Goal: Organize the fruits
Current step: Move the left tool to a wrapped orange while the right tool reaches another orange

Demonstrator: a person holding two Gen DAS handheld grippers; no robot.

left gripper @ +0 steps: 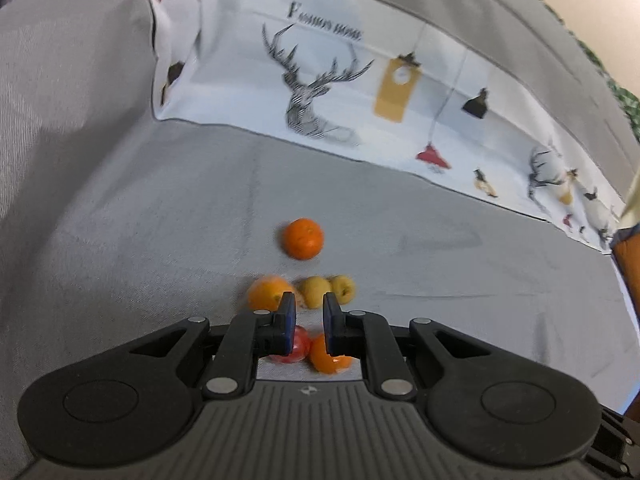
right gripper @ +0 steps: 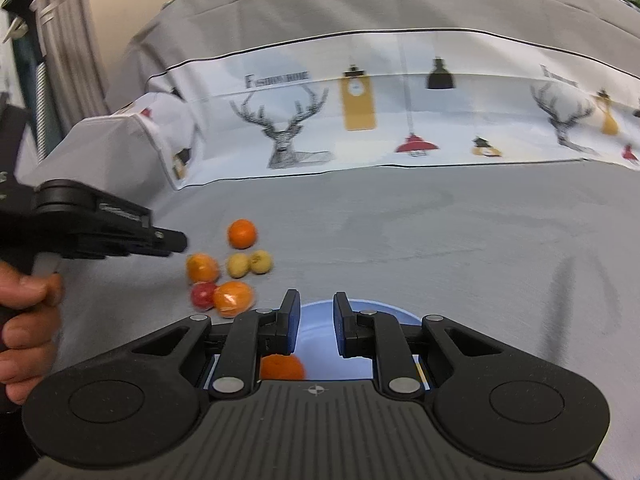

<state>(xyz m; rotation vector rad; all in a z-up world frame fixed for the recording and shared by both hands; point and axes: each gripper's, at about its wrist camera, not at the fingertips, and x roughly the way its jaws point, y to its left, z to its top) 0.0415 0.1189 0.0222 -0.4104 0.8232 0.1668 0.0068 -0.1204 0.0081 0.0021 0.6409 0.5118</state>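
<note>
Several fruits lie on grey bedding. In the left wrist view an orange sits farthest. Nearer are another orange and two yellow fruits. A red fruit and an orange lie under my left gripper, which is shut and empty. My right gripper is shut on nothing above a light blue bowl holding one orange. The right wrist view shows the fruit cluster left of the bowl, with the left gripper hovering beside it.
A white printed sheet with deer and lamps runs across the back. A grey pillow rises at the left. A person's hand holds the left gripper's handle. A brown object sits at the far right edge.
</note>
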